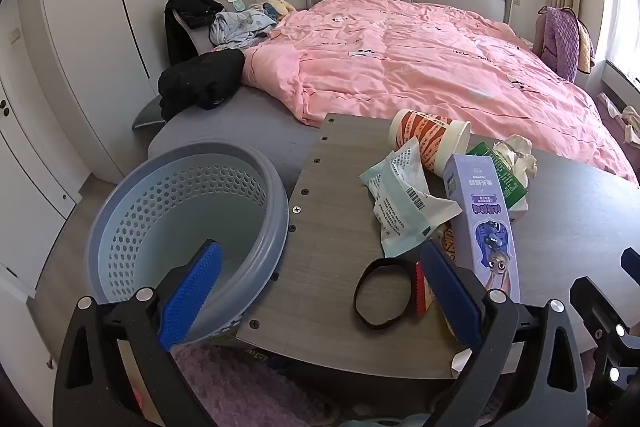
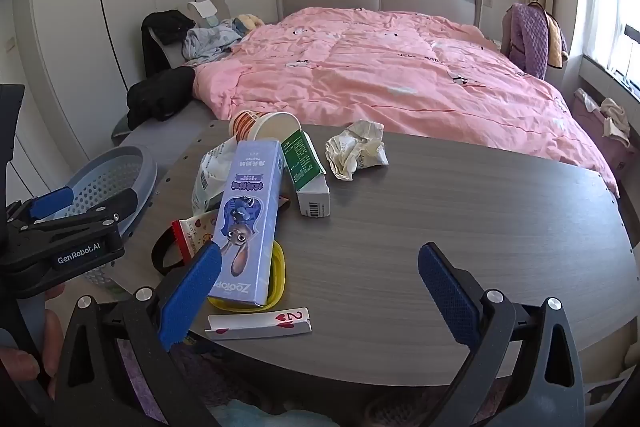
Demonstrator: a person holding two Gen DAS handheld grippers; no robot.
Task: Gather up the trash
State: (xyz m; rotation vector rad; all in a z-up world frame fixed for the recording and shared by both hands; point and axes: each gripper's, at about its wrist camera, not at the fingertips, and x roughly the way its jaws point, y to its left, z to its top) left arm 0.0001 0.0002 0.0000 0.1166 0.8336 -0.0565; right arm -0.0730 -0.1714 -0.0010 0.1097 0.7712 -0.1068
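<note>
Trash lies on the grey wooden table: a purple Zootopia box, a paper cup on its side, a green-white carton, crumpled paper, and a plastic wrapper. A blue perforated bin stands left of the table. My left gripper is open and empty, one finger over the bin, the other by the box. My right gripper is open and empty above the table's near edge.
A black band, a red-edged snack packet, a yellow ring under the box and a playing card lie on the table. A bed with a pink duvet stands behind it.
</note>
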